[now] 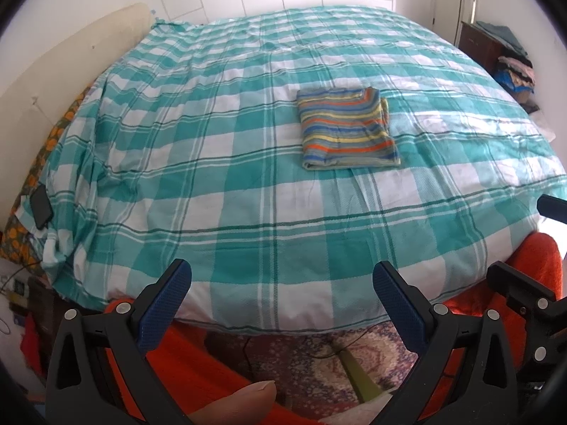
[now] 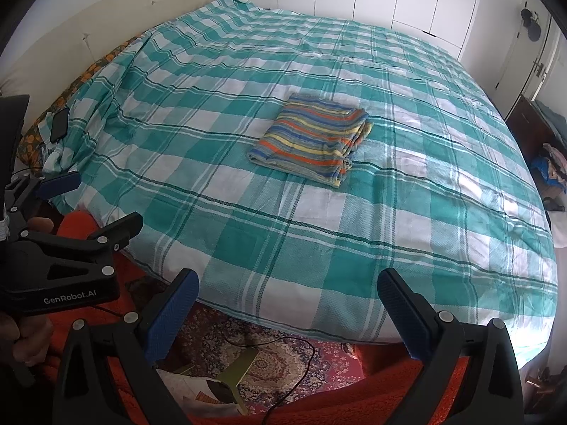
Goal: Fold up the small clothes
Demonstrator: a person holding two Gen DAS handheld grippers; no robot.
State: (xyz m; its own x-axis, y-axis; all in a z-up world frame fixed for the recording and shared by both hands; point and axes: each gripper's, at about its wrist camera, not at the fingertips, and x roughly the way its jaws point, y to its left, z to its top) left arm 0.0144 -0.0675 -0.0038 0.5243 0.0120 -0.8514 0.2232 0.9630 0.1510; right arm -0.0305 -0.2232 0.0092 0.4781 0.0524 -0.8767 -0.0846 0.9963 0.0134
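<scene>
Both claws, left (image 1: pixel 281 278) and right (image 2: pixel 287 288), hang spread and empty off the near edge of the bed (image 1: pixel 248 184), well apart from the shirt (image 1: pixel 347 129), which lies folded square mid-bed (the fold looks finished; nothing left to do here, I judge)

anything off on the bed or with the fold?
Mostly fine. The striped garment lies folded on the checked bedspread, but its right-hand layers splay unevenly. A black phone sits at the bed's left edge. The left claw and right claw are open, empty.
</scene>
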